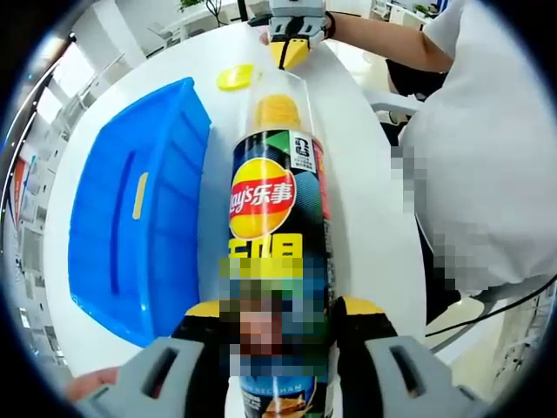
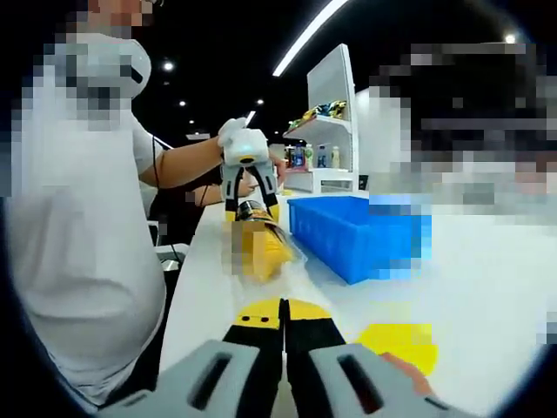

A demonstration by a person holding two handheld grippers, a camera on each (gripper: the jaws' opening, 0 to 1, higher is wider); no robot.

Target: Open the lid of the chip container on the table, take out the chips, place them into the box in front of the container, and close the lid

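Two grippers in play, one on each end of the chip container. Container lies on its side on the white table, long axis running straight away from the left gripper toward the right gripper. Left jaws are part-open and clamped around the can's base end, one jaw each side of the body. Mouth end points at the right gripper; a clear sleeve with the yellow chip stack inside sticks out of the mouth.

Right gripper view: its own jaws are pressed together, tips close to the near end of the sleeve. Probably pinching the sleeve's edge, but the film is transparent and I can't confirm contact, so call the grip unknown.

Yellow lid is already off, flat on the table beside the mouth end, just off the far corner of the blue box. Box sits parallel to the can, on its left in the left gripper view, near but not touching. Something small and yellow lies in it; can't tell what.

Judgement: step in hand is drawing the chips out along the can axis; right gripper is the nearer one to the stack, left just anchors. Pull must stay in line with the axis or the sleeve binds at the rim
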